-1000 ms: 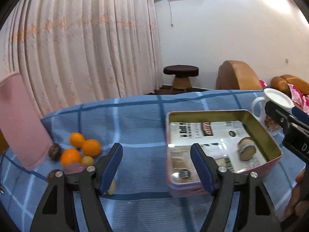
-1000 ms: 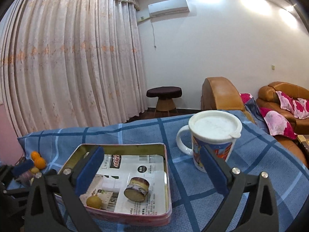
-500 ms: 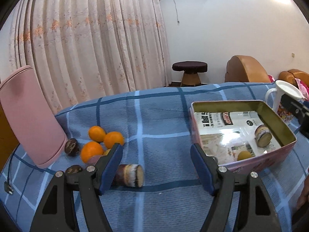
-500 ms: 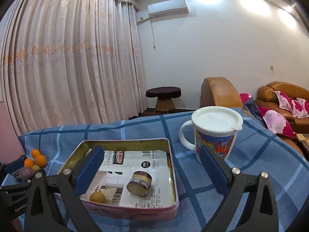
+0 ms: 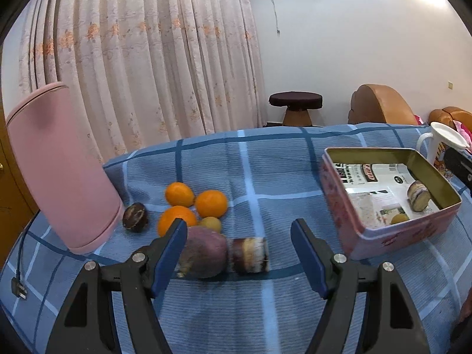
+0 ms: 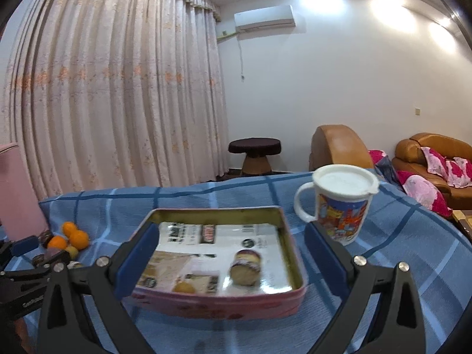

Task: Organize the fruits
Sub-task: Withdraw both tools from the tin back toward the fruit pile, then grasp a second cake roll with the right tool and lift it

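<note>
In the left wrist view my left gripper (image 5: 239,244) is open. A purple sweet potato (image 5: 203,250) and a cut round piece (image 5: 250,255) lie between its fingers near the left pad; neither is gripped. Behind them sit three oranges (image 5: 211,203), a small yellow fruit (image 5: 211,223) and a dark round fruit (image 5: 135,216). The pink tin (image 5: 368,236) at the right holds a cut piece (image 5: 419,196) and a yellow fruit (image 5: 399,218). My right gripper (image 6: 231,250) is open, its fingers framing the tin (image 6: 218,211) without touching it.
A tall pink cylinder (image 5: 62,171) stands left of the fruit, with a plug and cord (image 5: 17,287) at the table's left edge. A lidded cartoon mug (image 6: 339,206) stands right of the tin. A blue checked cloth (image 5: 265,177) covers the table.
The left gripper swung left from the tin to the fruit pile, so the sweet potato and cut piece now lie between its fingers. In the right wrist view the tin shifted rightwards to sit between the fingers.
</note>
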Available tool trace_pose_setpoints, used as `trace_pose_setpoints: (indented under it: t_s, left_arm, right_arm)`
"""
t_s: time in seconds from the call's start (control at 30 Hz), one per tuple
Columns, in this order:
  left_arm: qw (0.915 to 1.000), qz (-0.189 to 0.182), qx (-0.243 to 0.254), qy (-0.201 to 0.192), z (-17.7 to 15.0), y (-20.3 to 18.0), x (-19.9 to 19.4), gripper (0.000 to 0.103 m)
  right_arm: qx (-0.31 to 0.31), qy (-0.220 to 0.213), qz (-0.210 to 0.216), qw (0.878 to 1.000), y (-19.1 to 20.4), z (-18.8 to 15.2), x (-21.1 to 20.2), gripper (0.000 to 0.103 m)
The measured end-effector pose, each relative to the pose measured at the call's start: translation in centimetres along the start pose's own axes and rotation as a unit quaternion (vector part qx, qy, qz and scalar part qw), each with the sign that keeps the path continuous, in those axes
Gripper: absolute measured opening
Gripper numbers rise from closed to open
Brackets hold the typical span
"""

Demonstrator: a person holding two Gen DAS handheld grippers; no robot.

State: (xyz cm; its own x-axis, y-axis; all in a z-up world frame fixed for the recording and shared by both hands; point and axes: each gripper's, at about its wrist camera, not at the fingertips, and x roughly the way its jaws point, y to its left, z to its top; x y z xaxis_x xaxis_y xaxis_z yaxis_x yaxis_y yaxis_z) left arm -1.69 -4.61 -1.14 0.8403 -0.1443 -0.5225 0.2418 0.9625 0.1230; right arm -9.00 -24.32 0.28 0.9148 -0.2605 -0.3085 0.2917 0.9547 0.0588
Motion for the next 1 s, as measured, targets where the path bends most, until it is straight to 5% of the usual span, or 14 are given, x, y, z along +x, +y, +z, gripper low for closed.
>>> trace_pose_setpoints:
  t_s: [0.2,0.47,0.7,1.0]
  left_arm:
    - [0.9996,0.002,-0.023,0.016,-0.3,3.1,0.6,0.074]
    - [0.998,0.037,-0.048,0.019,-0.6,8.3,1.2,0.074]
    - [0.9959,0.057,-0.067,0.023,-0.7,11.8,1.4,0.074]
    - [0.9919,0.07,-0.099,0.036,-0.5,14.0,1.7,0.074]
  right_arm:
    - [-0.019,0.013,0.024,0.999,2.9,-0.5,-0.2,0.096]
    - [-0.035,0.043,0.07,0.996,6.9,-1.0,0.4,0.073]
    - [-0.059,0.075,0.125,0.988,11.1,-1.5,1.2,0.071]
    - [-0.115,0.181,0.163,0.963,17.8,-3.1,4.6,0.052]
